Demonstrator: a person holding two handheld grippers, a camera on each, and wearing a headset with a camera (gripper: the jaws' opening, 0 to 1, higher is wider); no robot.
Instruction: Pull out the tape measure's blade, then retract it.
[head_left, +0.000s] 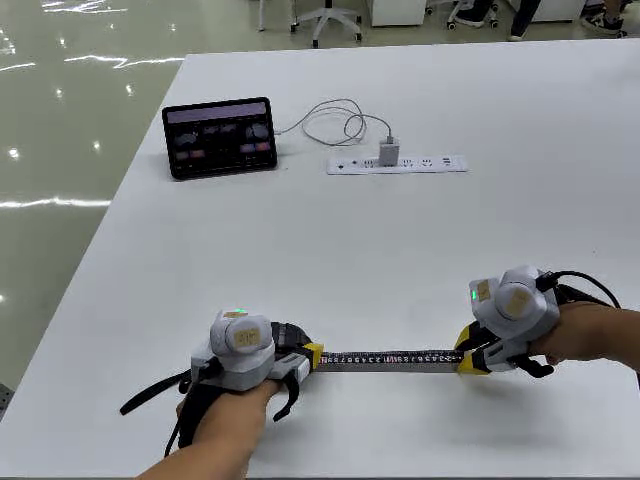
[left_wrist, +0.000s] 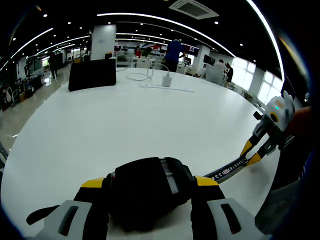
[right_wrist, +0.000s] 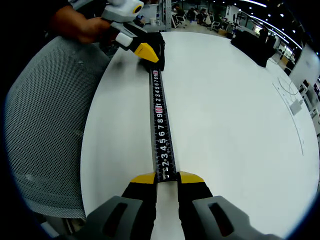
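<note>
Roughly at the halfway mark, judging from the lie of things. Found the left claw (left_wrist: 150, 182) pressed in on both sides of the black tape measure (left_wrist: 147, 195), pinning it low over the white bench (head_left: 400, 250) near the front edge. Found the right claw (right_wrist: 166, 178) pinched on the free end of the blade (right_wrist: 160, 110), tips closed flat on the steel with no gap to be seen. Traced the blade straight and taut from one claw to the other, numbers face up in the right gripper view, either just above the bench top or lying along it; cannot tell which. Counting the first half of the job as done or nearly so: a fair stretch pulled out, claws well apart, no telling from here about any further pull intended. Counting the second half as untouched: nothing fed back into the tape measure yet. Expecting the return to need the right claw walking the end back toward the left, kept under hold to avoid a hard snap home. Noted a tablet (head_left: 220, 137) and a power strip (head_left: 398, 163) far across the bench, well clear of the work.
</note>
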